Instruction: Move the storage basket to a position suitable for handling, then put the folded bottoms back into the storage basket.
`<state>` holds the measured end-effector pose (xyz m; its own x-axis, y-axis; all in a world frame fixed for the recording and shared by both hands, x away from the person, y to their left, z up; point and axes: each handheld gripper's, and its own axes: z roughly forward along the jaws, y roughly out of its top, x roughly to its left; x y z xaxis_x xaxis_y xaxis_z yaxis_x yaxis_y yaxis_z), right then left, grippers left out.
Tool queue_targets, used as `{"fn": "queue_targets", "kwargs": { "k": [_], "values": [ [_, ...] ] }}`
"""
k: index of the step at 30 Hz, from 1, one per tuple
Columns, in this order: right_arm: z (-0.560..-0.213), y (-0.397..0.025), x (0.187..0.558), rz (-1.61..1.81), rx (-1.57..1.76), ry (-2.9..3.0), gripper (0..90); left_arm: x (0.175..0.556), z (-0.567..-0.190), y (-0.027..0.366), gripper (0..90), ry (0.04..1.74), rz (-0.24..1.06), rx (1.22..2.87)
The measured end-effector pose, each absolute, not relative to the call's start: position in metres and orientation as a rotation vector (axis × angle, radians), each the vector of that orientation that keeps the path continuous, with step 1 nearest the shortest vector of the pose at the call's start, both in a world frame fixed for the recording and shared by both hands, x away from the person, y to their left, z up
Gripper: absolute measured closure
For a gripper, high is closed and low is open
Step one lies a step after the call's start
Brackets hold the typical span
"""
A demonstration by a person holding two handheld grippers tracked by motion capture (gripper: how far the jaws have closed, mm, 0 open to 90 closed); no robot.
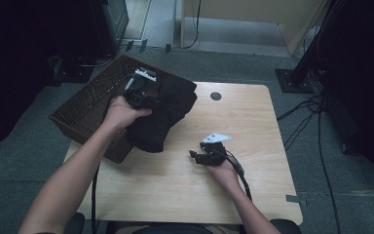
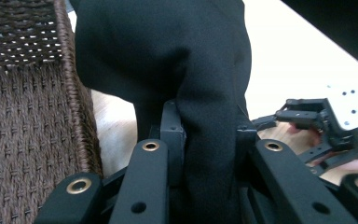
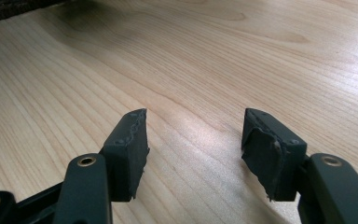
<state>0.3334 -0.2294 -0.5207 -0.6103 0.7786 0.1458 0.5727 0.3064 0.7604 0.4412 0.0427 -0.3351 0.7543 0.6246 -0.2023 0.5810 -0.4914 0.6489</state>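
Note:
A black cloth (image 1: 168, 112) hangs over the near corner of a brown wicker basket (image 1: 85, 105) and spills onto the wooden table (image 1: 175, 190). My left gripper (image 1: 148, 102) is at the basket's rim, shut on a fold of the cloth. In the left gripper view the cloth (image 2: 168, 46) is pinched between the jaws of the left gripper (image 2: 209, 130), with the basket wall (image 2: 23, 140) to the left. My right gripper (image 1: 195, 155) rests low over the table's middle, open. In the right gripper view the right gripper (image 3: 193, 135) has bare wood (image 3: 191, 56) between its jaws.
The basket overhangs the table's left edge. A round black grommet (image 1: 215, 96) sits near the table's far edge. Cables (image 1: 311, 122) trail over the grey floor to the right, beside a dark stand (image 1: 297, 78). The right gripper (image 2: 317, 126) appears far right in the left gripper view.

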Motion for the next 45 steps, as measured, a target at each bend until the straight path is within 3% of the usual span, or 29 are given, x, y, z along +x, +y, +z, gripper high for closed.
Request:
{"fn": "queue_targets", "kwargs": {
  "k": [15,29,37,45],
  "values": [
    [-0.521,-0.229,0.333,1.189,1.227,2.327,40.6,0.452,-0.301,0.078,75.0,0.952,0.103,2.161],
    [-0.522,-0.226,0.333,1.184,1.215,2.318,40.5,0.472,-0.269,0.127,75.0,1.044,0.214,2.149],
    [-0.522,-0.225,0.333,1.187,1.213,2.314,40.5,0.482,-0.276,0.154,75.0,1.126,0.266,2.148],
    [-0.522,-0.224,0.334,1.183,1.207,2.319,40.5,0.493,-0.303,0.158,75.0,1.144,0.232,2.153]
  ]
}}
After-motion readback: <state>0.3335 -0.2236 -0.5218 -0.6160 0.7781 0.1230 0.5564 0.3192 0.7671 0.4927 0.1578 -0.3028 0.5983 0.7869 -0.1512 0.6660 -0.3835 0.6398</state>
